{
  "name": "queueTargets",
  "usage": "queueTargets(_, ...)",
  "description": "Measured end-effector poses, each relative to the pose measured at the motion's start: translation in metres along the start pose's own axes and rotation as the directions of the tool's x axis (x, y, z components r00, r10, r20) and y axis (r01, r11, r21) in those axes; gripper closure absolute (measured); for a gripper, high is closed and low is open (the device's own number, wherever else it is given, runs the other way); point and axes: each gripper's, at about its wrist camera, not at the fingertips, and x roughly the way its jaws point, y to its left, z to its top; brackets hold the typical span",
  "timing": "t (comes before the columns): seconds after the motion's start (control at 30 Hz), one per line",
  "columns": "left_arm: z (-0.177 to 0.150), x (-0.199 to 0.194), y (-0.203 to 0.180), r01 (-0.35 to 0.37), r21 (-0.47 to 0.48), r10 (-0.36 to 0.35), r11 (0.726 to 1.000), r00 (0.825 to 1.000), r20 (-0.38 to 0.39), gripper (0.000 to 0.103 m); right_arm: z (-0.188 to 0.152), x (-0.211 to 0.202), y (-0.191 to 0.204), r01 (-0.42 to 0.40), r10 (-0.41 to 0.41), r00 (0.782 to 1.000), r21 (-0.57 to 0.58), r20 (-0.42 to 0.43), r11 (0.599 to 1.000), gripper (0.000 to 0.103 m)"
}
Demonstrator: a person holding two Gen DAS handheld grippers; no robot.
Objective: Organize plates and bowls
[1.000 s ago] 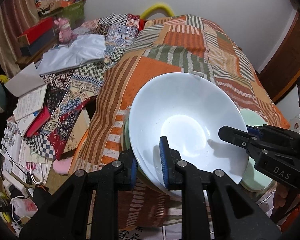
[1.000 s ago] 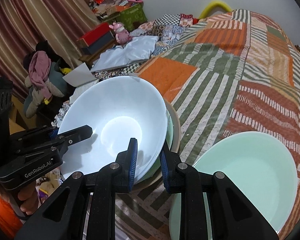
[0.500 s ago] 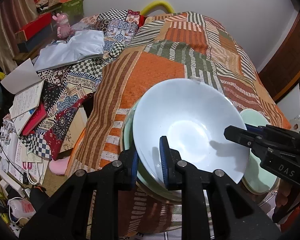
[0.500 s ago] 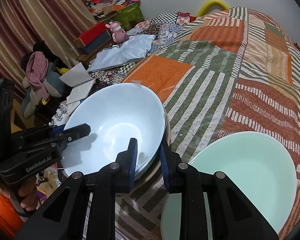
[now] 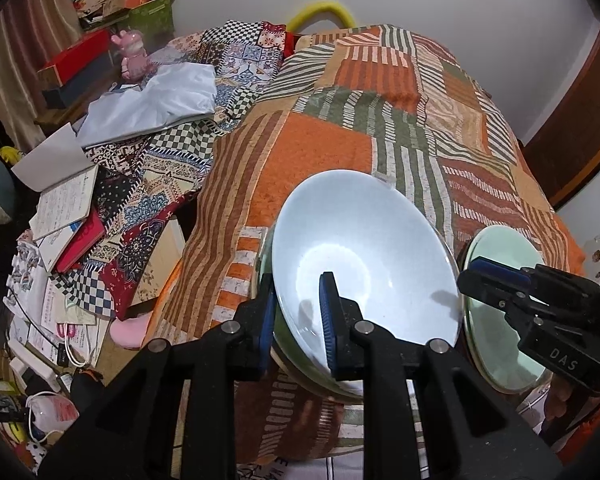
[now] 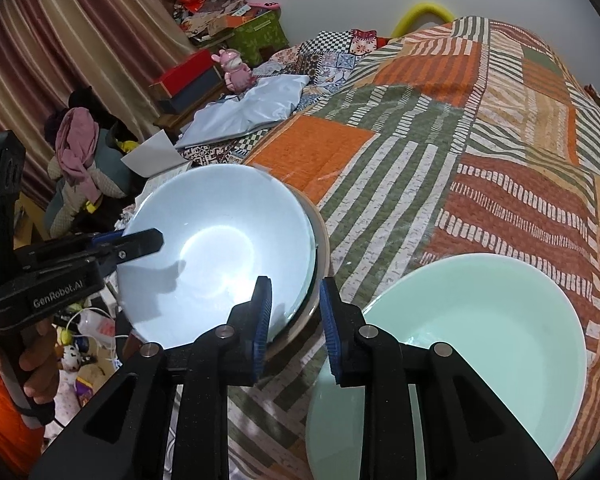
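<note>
A white bowl (image 5: 364, 252) sits on a stack of dishes (image 5: 296, 364) at the near edge of the quilt-covered bed; it also shows in the right wrist view (image 6: 220, 248). My left gripper (image 5: 296, 316) is shut on the bowl's near rim, one finger inside and one outside. My right gripper (image 6: 294, 316) straddles the bowl's right rim with the jaws a little apart; it shows in the left wrist view (image 5: 496, 276). A pale green bowl (image 6: 480, 344) lies to the right, also seen in the left wrist view (image 5: 500, 320).
The patchwork quilt (image 5: 380, 120) covers the bed beyond the dishes. Left of the bed, books, papers and cloth (image 5: 80, 220) clutter the floor. A pink toy (image 6: 236, 68) and boxes stand by the curtain.
The white bowl has come down from a tilted, raised position onto the stack. Both grippers have lowered with it and stay at its rim.
</note>
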Motion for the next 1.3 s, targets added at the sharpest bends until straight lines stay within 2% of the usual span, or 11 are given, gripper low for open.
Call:
queueTargets(0.13, 0.001, -0.011, 0.004, -0.016, 0.0, 0.016, 1.0, 0.999, 0.033, 0.083, -0.001, -0.002, -0.003, -0.002, 0.002, 1.0, 0.001, 0.002, 1.0, 0.076)
queueTargets(0.23, 0.001, -0.015, 0.008, -0.026, -0.008, 0.026, 1.0, 0.999, 0.045, 0.076, 0.0, -0.004, -0.004, -0.003, 0.003, 1.0, 0.006, 0.01, 1.0, 0.069)
queueTargets(0.33, -0.003, -0.013, 0.014, -0.033, -0.021, 0.033, 0.999, 0.999, 0.034, 0.075, 0.0, -0.004, -0.005, 0.002, -0.002, 1.0, 0.01, 0.016, 1.0, 0.064)
queueTargets(0.53, -0.015, 0.001, 0.023, -0.016, -0.047, 0.015, 0.999, 1.0, -0.006, 0.071, 0.0, 0.005, -0.006, 0.001, -0.001, 1.0, 0.012, -0.007, 1.0, 0.064)
queueTargets(0.97, -0.022, 0.03, 0.02, 0.073, -0.068, -0.078, 0.995, 0.994, -0.072, 0.068, 0.002, 0.03, 0.004, -0.013, 0.013, 0.998, 0.004, -0.056, 1.0, 0.064)
queueTargets(1.17, -0.021, 0.041, 0.018, 0.082, -0.07, -0.088, 0.994, 0.992, -0.091, 0.067, 0.001, 0.043, 0.009, -0.016, 0.015, 0.996, -0.01, -0.088, 1.0, 0.064)
queueTargets(1.3, -0.021, 0.041, 0.016, 0.076, -0.06, -0.08, 0.995, 0.994, -0.08, 0.067, 0.0, 0.043, 0.012, 0.014, -0.016, 0.997, -0.033, -0.08, 0.999, 0.064)
